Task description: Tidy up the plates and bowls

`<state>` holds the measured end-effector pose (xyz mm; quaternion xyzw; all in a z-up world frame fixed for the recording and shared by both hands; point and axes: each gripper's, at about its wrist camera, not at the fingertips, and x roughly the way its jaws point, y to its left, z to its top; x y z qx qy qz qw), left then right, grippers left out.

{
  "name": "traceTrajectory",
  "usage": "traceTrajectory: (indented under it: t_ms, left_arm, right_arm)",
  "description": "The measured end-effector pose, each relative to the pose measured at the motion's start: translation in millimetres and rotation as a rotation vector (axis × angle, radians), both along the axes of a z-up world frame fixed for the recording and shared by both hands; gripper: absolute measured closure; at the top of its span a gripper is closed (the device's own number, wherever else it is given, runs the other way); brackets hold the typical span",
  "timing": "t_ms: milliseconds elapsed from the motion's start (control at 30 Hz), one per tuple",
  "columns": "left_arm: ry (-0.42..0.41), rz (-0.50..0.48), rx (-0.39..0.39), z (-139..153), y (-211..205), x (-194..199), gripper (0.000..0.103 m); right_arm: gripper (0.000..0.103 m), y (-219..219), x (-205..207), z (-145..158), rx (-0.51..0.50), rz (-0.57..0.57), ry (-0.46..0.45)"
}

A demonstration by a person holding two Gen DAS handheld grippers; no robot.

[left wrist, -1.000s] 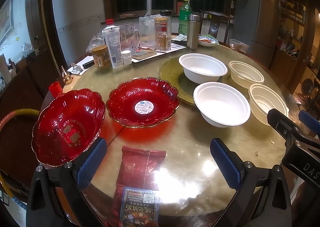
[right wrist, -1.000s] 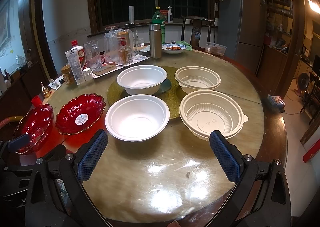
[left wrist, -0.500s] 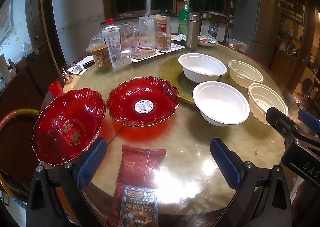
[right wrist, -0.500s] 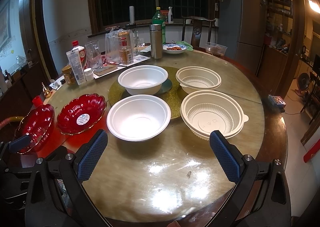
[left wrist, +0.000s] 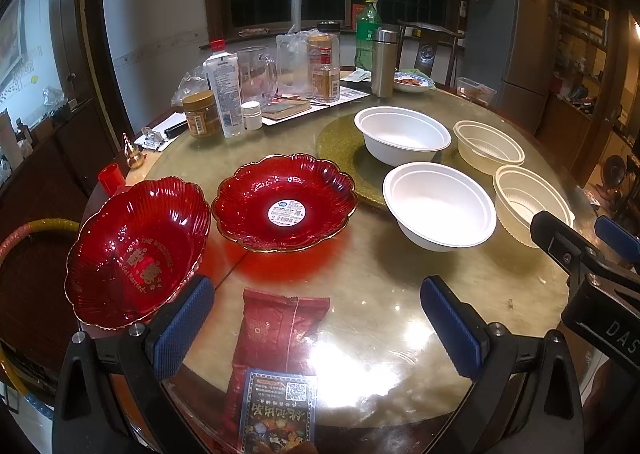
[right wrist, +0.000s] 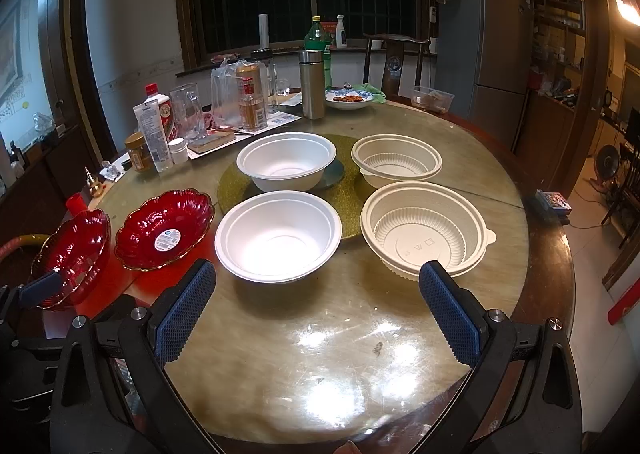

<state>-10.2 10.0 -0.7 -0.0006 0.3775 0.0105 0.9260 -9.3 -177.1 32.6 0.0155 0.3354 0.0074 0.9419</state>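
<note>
Left wrist: left gripper (left wrist: 316,328) gapes empty over a red packet (left wrist: 280,330); approach a red plate (left wrist: 285,201) by its rim. Right wrist: right gripper (right wrist: 316,312), jaws apart, faces white bowls (right wrist: 278,236); pinch one wall, nest matching pairs.

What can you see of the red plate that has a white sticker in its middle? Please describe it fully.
The red plate looks like clear red glass or plastic, with a scalloped, ribbed rim edged in gold and a round white barcode sticker at its centre. It sits upright and empty on the glossy round table, casting a red glow there. A second red dish lies close on its left; whether they touch is unclear. Nothing grips it.
</note>
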Motion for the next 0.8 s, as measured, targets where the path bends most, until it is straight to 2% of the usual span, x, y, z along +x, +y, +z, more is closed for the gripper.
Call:
traceTrajectory:
  t_ms: [633, 800]
  left_arm:
    - [-0.004, -0.007, -0.025, 5, 4, -8, 0.0]
    - [-0.011, 0.001, -0.062, 10, 18, -13, 0.0]
  right_arm:
    - [0.0, 5, -3, 3, 0.005, 0.008, -0.001]
    - [0.0, 14, 0, 2, 0.006, 0.034, 0.0]
